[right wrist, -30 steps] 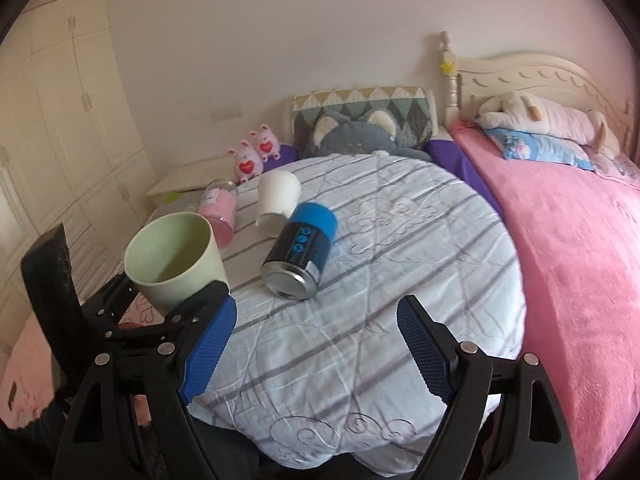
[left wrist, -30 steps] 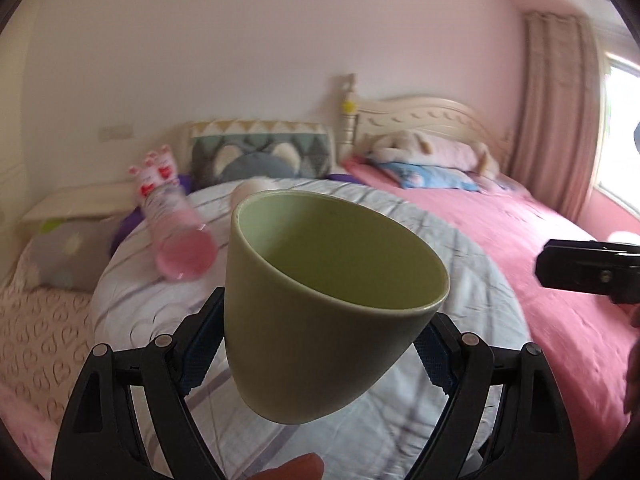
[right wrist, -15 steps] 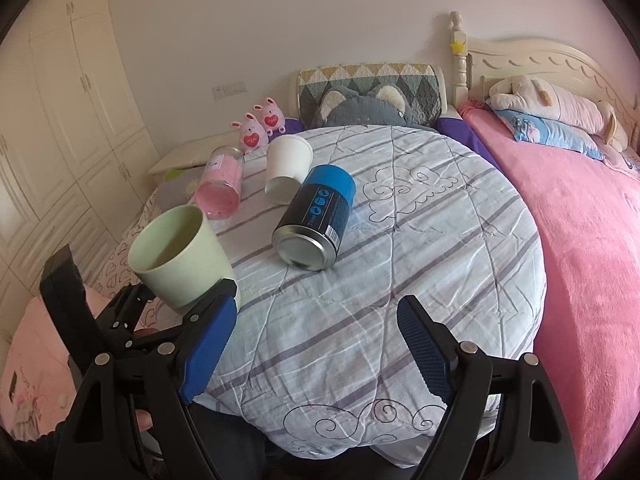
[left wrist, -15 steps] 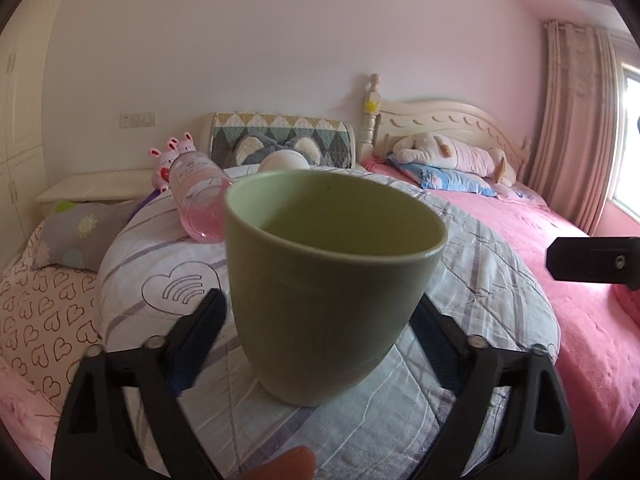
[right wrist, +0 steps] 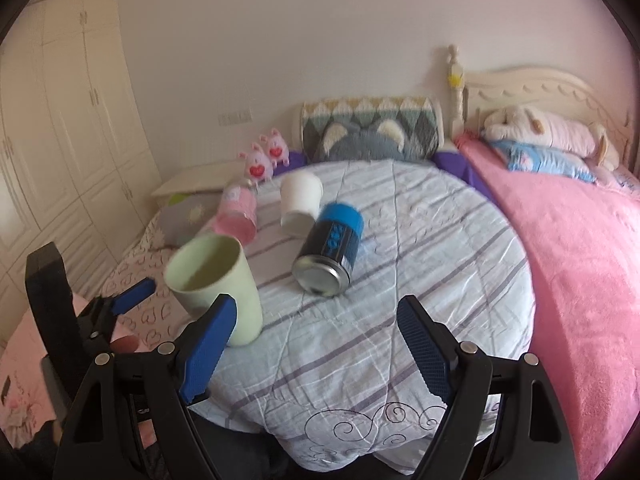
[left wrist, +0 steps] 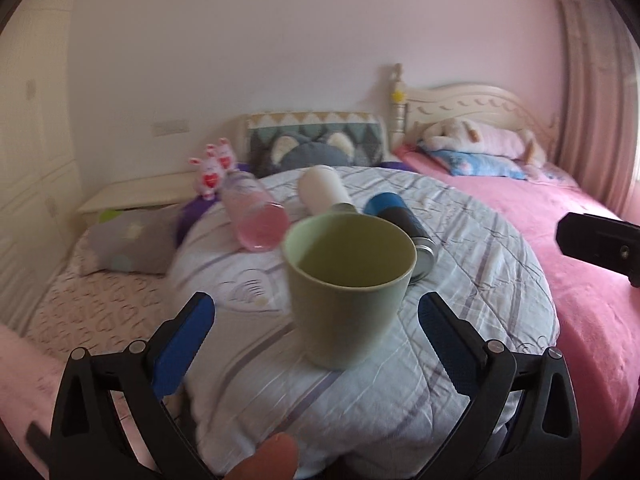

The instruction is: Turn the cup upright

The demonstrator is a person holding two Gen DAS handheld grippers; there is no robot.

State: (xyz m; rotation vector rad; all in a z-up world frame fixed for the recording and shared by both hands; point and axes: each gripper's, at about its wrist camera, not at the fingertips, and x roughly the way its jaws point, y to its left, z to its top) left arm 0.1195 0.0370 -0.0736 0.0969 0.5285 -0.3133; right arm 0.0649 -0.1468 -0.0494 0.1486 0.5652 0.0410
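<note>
The green cup [left wrist: 347, 288] stands upright, mouth up, near the left front edge of the round striped table [right wrist: 420, 320]. The left gripper [left wrist: 316, 338] is spread wide, its blue pads clear of the cup on both sides. The right gripper [right wrist: 316, 344] is also wide apart and empty. Behind the cup lie a pink bottle [left wrist: 256, 216], a white cup [right wrist: 300, 202] and a blue can [right wrist: 330, 254], all on their sides.

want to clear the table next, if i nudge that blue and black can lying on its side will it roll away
Probably yes. The blue and black can lies on its side, so a sideways nudge should roll it. The cloth-covered round table is wrinkled, which may slow it. Whether it is full or empty cannot be told, so its weight is unclear.
</note>
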